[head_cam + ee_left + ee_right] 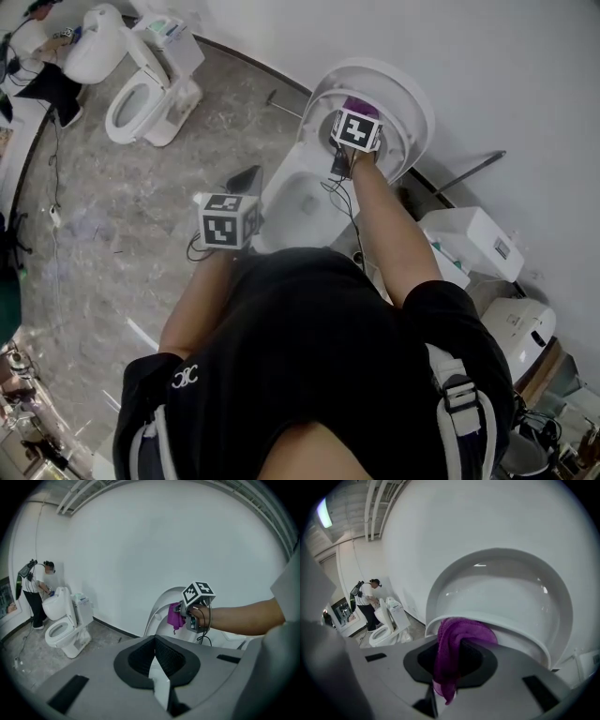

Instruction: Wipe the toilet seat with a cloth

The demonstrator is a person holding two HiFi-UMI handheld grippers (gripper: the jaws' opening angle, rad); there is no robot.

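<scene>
- Far off at ten o'clock from the person holding the grippers, another person (42, 61) bends over a second toilet (141, 98). None of that bears on this job.
- At eleven o'clock the left gripper (249, 176) hangs over the floor just beside the toilet bowl (300, 208). Its jaws are pressed together with nothing in them, and it touches nothing.
- At twelve o'clock the bowl lies uncovered, with the seat and lid (411, 112) tipped up towards the wall behind it. I cannot tell seat from lid from where I stand.
- At one o'clock the right gripper (357, 112) reaches to that upturned face, jaws clamped on the purple cloth (361, 105). The cloth bunches out past the jaw tips and a loose tail hangs below them. It sits at the lower edge of the upturned face, touching it or very nearly so.
- Step in hand, as I judge it: the wipe is starting or under way, low down near the hinge end, with most of the curved face yet to be covered.
- The next move calls for pressing the bunched cloth flat against the surface and sweeping it round the curve towards the top. The grip should stay tight so the cloth does not slip free, and the tail should stay out of the bowl. The left gripper could steady the rim, or else stay clear.
</scene>
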